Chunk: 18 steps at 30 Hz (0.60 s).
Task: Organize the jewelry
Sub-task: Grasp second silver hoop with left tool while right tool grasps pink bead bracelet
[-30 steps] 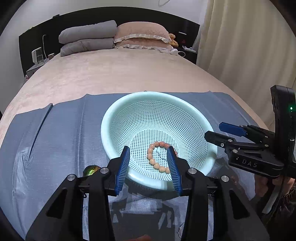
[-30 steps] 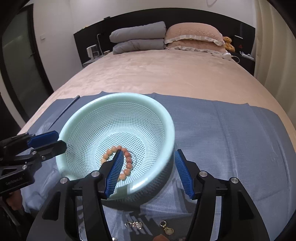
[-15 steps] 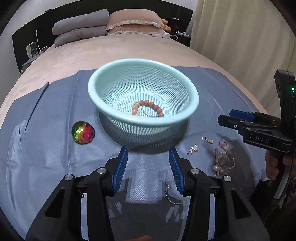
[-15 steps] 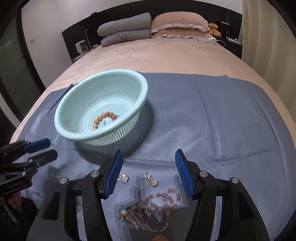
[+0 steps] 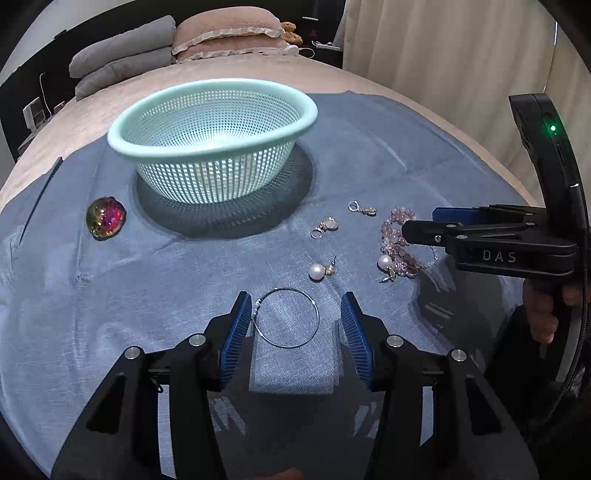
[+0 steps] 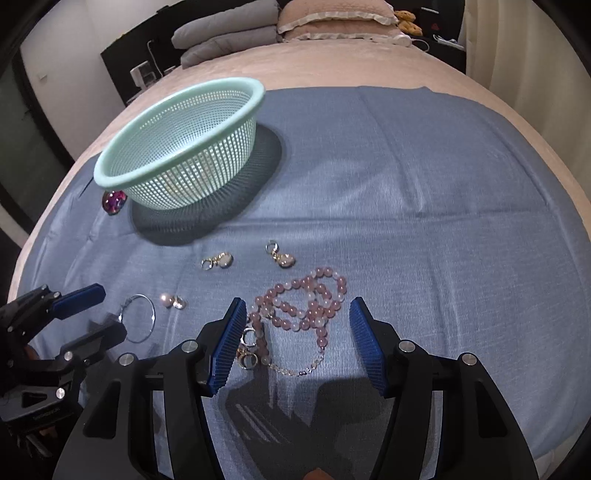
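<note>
A mint perforated basket stands on a blue cloth; its inside is hidden from here. My left gripper is open and empty, its fingers either side of a thin silver hoop. My right gripper is open and empty over a pink bead necklace. Two small gold charm earrings, pearl earrings and an iridescent gem lie on the cloth.
The cloth lies on a beige bed with pillows at the headboard. A curtain hangs on the right. A nightstand with small devices is at the far left.
Both grippers have pulled back from the basket and lowered toward the cloth. The loose jewelry now lies between and in front of the fingers. The basket looks farther away.
</note>
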Available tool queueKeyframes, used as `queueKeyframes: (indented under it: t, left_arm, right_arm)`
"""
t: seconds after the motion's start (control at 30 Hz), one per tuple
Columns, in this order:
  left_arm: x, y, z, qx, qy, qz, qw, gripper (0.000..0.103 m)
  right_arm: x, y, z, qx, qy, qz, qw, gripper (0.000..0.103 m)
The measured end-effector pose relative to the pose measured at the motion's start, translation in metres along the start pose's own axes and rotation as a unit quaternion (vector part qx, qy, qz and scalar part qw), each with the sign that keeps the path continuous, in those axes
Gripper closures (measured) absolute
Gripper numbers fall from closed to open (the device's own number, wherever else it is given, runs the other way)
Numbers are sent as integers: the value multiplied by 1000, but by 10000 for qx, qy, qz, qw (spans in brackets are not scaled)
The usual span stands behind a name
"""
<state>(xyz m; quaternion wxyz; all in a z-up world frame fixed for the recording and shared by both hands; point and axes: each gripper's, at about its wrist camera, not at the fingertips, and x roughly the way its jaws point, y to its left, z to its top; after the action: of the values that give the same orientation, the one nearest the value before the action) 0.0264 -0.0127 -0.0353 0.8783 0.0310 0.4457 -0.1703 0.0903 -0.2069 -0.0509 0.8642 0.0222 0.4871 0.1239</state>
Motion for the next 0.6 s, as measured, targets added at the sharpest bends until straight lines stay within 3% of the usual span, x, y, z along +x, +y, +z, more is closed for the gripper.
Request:
queueKeyframes:
  t: [0.1, 0.2, 0.3, 0.33, 0.43, 0.6]
  left_arm:
    - [18, 3, -3, -9, 147, 154, 9998, 51]
    - [24, 4, -6, 63, 55, 148, 9999, 52]
    - [27, 1, -7, 218, 62, 284, 9993, 56]
    - [27, 2, -6, 172, 73, 264, 9995, 56]
    - [28, 7, -3, 48, 99, 162, 9998, 57]
    - [23, 8, -5, -11, 145, 122, 9998, 57]
  right_arm:
    - [11, -6, -7, 201, -1, 118, 9997, 47]
    - [13, -4, -8, 230, -164, 43, 9996, 48]
    - [16, 1, -8, -12, -186, -331, 9993, 79]
    - [16, 1, -9, -25, -210, -383, 9990, 83]
    - [14, -2, -10, 42, -237, -340, 9991, 91]
    - [6, -9, -8, 190, -272, -246, 9991, 92]
